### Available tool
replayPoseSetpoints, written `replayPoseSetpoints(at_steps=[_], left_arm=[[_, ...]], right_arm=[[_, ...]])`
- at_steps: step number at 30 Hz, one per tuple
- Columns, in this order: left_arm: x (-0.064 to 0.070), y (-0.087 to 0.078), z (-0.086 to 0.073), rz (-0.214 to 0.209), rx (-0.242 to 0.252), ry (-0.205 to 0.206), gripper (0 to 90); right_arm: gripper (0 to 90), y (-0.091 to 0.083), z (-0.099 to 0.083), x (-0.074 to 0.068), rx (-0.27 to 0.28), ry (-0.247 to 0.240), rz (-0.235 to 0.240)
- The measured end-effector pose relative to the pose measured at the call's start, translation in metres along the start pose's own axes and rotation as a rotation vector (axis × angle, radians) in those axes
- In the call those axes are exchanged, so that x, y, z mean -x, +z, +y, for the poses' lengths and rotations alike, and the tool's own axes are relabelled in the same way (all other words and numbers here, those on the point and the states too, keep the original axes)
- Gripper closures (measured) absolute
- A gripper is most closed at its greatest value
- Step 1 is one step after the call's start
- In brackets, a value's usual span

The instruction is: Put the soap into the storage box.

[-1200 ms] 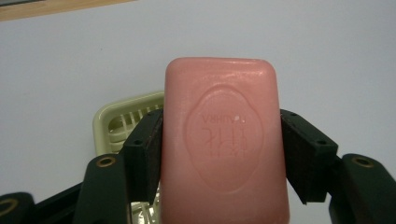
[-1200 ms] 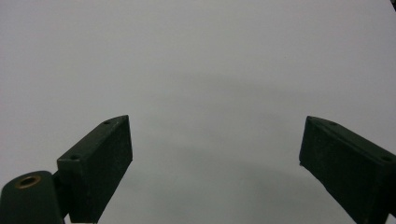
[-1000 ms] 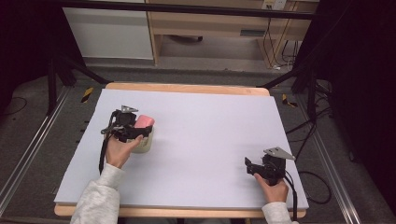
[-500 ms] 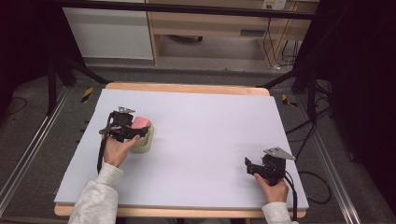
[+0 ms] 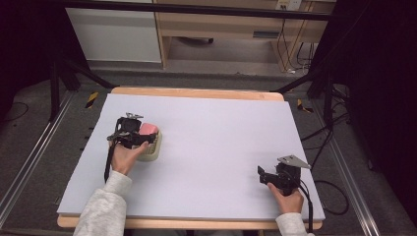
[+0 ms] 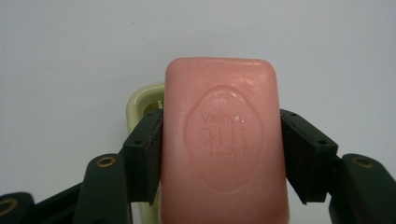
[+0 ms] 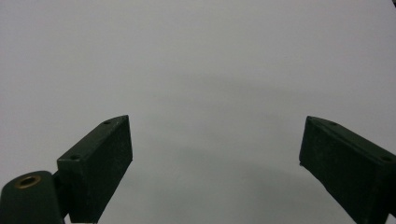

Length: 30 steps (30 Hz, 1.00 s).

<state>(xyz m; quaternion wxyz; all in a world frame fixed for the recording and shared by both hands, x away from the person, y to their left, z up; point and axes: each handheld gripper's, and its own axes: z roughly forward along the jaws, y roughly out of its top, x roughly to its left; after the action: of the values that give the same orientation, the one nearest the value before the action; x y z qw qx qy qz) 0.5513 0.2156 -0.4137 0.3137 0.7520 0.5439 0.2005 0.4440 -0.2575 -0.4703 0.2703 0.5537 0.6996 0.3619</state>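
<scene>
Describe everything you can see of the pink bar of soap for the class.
The soap is a pink, rounded-corner rectangular bar with a smooth, waxy-looking surface and an oval stamp of raised lettering on its top face. The left gripper clamps it, one black jaw pressed on each long side. It is held flat above a pale yellow soap dish, at the left of the white table. Whether it touches the dish cannot be told.

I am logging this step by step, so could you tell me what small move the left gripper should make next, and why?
Probably lower the pink soap bar straight down: the left gripper clamps it by both long sides over the pale yellow soap dish, whose rim peeks out beneath.
</scene>
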Motion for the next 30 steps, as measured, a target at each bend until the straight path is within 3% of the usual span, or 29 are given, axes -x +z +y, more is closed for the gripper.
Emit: replayPoseSetpoints(at_steps=[16, 30], left_arm=[[-0.001, 0.008, 0.000, 0.029, -0.011, -0.025, 37.2], [-0.003, 0.014, -0.008, 0.025, -0.022, -0.043, 37.2]], right_arm=[[9.8, 0.000, 0.000, 0.000, 0.001, -0.002, 0.002], [9.8, 0.000, 0.000, 0.000, 0.001, -0.004, 0.000]])
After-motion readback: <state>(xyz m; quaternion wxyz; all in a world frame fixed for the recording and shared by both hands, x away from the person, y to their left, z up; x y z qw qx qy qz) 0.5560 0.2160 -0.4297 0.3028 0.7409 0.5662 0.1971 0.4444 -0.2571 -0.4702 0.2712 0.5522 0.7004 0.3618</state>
